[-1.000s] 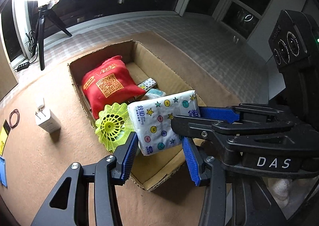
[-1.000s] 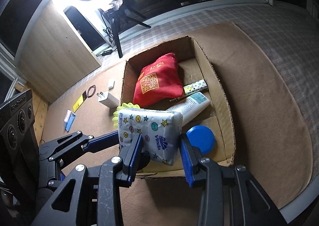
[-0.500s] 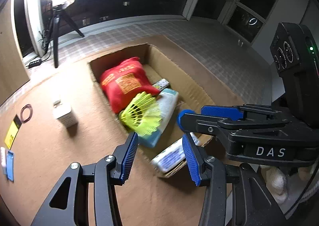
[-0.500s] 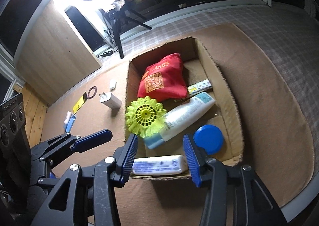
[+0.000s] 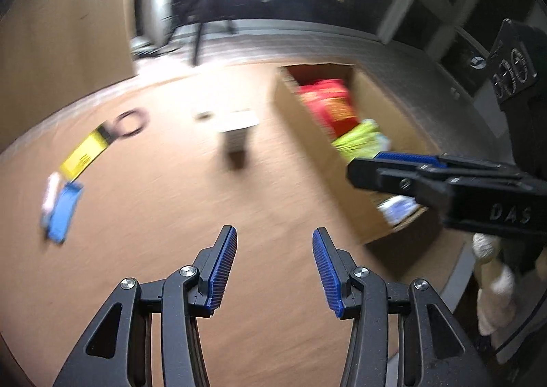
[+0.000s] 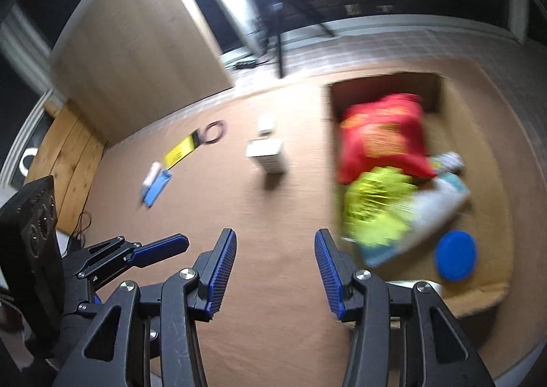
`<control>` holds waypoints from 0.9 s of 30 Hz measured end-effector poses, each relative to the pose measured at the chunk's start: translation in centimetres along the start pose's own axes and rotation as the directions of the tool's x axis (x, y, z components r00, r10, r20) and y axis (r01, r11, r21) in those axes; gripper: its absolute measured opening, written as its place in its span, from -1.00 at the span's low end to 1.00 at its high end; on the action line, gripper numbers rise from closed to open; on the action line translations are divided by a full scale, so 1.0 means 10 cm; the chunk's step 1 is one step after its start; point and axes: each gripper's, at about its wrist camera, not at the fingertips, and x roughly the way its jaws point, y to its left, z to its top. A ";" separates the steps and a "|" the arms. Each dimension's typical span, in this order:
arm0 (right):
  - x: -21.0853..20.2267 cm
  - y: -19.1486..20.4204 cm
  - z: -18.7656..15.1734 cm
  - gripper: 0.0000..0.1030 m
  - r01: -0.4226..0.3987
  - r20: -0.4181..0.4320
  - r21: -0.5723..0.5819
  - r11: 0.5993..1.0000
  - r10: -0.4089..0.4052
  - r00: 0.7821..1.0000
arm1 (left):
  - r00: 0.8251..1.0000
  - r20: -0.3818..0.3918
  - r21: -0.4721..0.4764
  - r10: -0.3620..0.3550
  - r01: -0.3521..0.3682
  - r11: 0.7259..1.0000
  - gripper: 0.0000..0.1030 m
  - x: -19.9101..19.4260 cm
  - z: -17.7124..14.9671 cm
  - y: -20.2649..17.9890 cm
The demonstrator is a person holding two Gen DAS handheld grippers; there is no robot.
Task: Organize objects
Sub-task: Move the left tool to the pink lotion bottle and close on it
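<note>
Right wrist view: tissue pack released into the cardboard box [image 6: 492, 161], both grippers swing away, fingers open and empty, toward the white charger [image 6: 266, 153] left on the carpet.

Left gripper [image 5: 274, 265]: jaws apart, nothing held, over brown mat [image 5: 171, 216]. Cardboard box [image 5: 328, 161], white charger [image 5: 237, 124], yellow card [image 5: 83, 156], blue item [image 5: 63, 212] are seen, blurred.
</note>
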 end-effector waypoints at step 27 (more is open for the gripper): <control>1.54 1.45 0.61 -0.15 -0.110 -0.155 -0.069 0.992 0.098 0.983 | 0.972 -0.086 -0.339 0.217 -0.233 0.911 -0.04 0.10 0.22 2.78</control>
